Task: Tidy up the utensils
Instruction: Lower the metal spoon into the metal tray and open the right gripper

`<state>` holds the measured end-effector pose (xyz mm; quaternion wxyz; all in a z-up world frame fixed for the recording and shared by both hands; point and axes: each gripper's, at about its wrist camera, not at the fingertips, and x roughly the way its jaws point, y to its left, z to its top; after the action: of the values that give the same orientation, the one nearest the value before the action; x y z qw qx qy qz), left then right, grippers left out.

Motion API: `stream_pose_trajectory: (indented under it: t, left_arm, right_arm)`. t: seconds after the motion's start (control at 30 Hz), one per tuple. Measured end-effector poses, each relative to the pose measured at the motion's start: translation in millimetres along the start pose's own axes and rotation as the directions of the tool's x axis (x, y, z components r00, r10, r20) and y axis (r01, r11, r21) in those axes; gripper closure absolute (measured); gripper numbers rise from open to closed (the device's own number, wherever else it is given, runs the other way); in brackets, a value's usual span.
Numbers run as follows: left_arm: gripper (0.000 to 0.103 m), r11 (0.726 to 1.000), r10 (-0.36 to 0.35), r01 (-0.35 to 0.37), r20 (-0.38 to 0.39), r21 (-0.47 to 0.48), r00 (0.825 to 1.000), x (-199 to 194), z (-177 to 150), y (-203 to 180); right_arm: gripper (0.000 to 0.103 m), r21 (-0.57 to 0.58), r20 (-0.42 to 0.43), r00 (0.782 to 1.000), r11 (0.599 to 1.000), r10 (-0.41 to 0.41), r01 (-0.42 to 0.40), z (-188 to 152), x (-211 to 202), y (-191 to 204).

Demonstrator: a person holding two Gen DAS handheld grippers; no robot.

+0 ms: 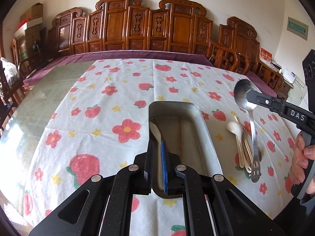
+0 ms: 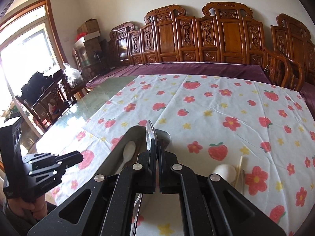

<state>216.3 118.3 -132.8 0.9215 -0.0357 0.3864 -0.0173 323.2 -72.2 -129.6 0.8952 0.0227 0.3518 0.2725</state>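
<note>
A metal tray [image 1: 208, 137] stands on the flowered cloth with one white spoon [image 1: 156, 133] lying along its left side. My left gripper [image 1: 157, 143] hovers over the tray's near end, shut and holding nothing; the right wrist view shows it [image 2: 81, 158] to the left of the tray [image 2: 118, 147]. My right gripper [image 1: 249, 94] is shut on a metal spoon [image 1: 253, 129], gripped near the bowl with the handle hanging down, right of the tray. In its own view the spoon [image 2: 150, 137] stands edge-on between the fingers of the right gripper [image 2: 156, 143].
Another white spoon [image 1: 233, 126], chopsticks [image 1: 244, 143] and more utensils lie in a heap on the cloth right of the tray. A bare glass tabletop [image 1: 39, 98] lies left of the cloth. Carved wooden seats [image 1: 137, 25] line the far side.
</note>
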Motion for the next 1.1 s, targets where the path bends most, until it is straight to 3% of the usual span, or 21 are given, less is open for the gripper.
stream_pose_trajectory:
  t: [0.37, 0.7, 0.93, 1.1]
  left_arm:
    - [0.097, 0.998, 0.063, -0.063, 0.002, -0.005, 0.998, 2.0, 0.3, 14.8]
    - [0.097, 0.997, 0.078, -0.078, -0.011, -0.005, 0.997, 5.3, -1.1, 16.3]
    - [0.097, 0.997, 0.074, -0.074, -0.010, -0.002, 0.997, 5.8, -1.1, 14.2]
    - [0.097, 0.998, 0.069, -0.069, -0.008, 0.007, 0.998, 5.6, -1.0, 7.6]
  right_arm:
    - [0.100, -0.012, -0.026, 1.000, 1.000, 0.010, -0.010, 17.2, 61.1, 37.7]
    - [0.100, -0.113, -0.130, 0.990, 0.993, -0.048, 0.034, -17.1, 111.4, 48.2]
    - [0.098, -0.101, -0.188, 0.982, 0.995, -0.021, 0.002, -26.9, 115.9, 45.5]
    - [0.097, -0.094, -0.180, 0.984, 0.995, -0.001, -0.016, -26.0, 101.8, 41.0]
